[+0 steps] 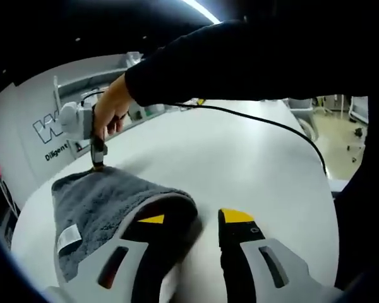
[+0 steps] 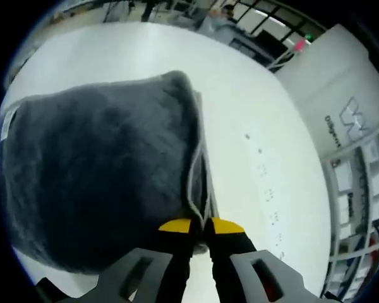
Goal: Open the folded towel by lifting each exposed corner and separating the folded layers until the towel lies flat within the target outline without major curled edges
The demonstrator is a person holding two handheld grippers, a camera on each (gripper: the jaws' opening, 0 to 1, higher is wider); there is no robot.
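1. The folded dark grey plush towel [image 1: 114, 205] lies on the wide white table [image 1: 240, 158]. No target outline is visible around it from here.
2. In the right gripper view the right gripper [image 2: 201, 226], with its yellow-tipped black jaws, has those jaws drawn together on the towel's [image 2: 101, 170] pale stitched edge at one corner, so that the hem runs straight down between the tips.
3. In the left gripper view the same gripper [image 1: 97, 165] shows at the towel's far corner, held by the person's hand [image 1: 114, 107] in a dark sleeve [image 1: 240, 63], with a black cable [image 1: 265, 123] trailing across the table.
4. The left gripper [image 1: 192, 219] has its jaws apart: one tip rests over the towel's near rounded fold, the other over bare table. It grips nothing.
5. A small white care label [image 1: 68, 238] sits on the towel's near edge.
6. Judging by its thick pile and rounded fold, the towel is soft, limp and light. It should drape and drag on itself rather than hold any shape.
7. The firmest place to grip seems to be the stitched hem at a corner, taking one layer only. Pinching the fat fold would probably lift several layers together.
8. The fold is not yet opened.
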